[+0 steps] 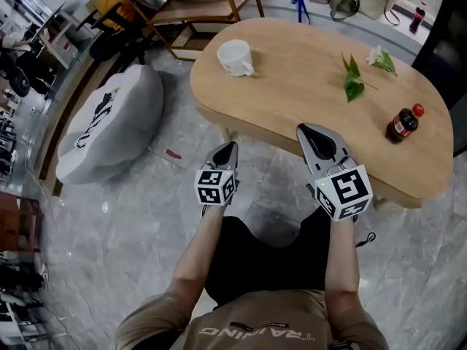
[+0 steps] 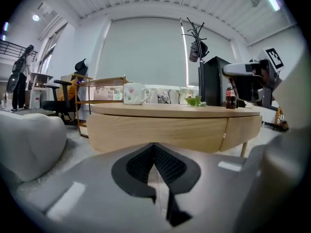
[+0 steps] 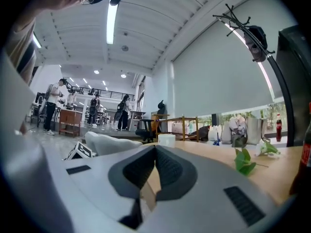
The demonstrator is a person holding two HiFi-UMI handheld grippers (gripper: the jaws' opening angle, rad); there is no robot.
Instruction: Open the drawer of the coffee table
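The light wooden coffee table (image 1: 292, 86) fills the upper middle of the head view. In the left gripper view its side faces me, and a vertical seam sets off the drawer front (image 2: 241, 126) at the right end. My left gripper (image 1: 233, 146) hangs just in front of the table's near side, below the top's edge, its jaws shut on nothing (image 2: 154, 145). My right gripper (image 1: 303, 128) is higher, its tip over the table's near edge, also shut and empty (image 3: 155, 147). Neither touches the table.
On the top stand a white mug (image 1: 235, 57), a green sprig (image 1: 353, 79), a small flower (image 1: 381, 59) and a cola bottle (image 1: 403, 123). A grey beanbag (image 1: 109, 119) lies left of the table, a wooden rack (image 1: 197, 2) behind it. People stand far off (image 3: 51, 106).
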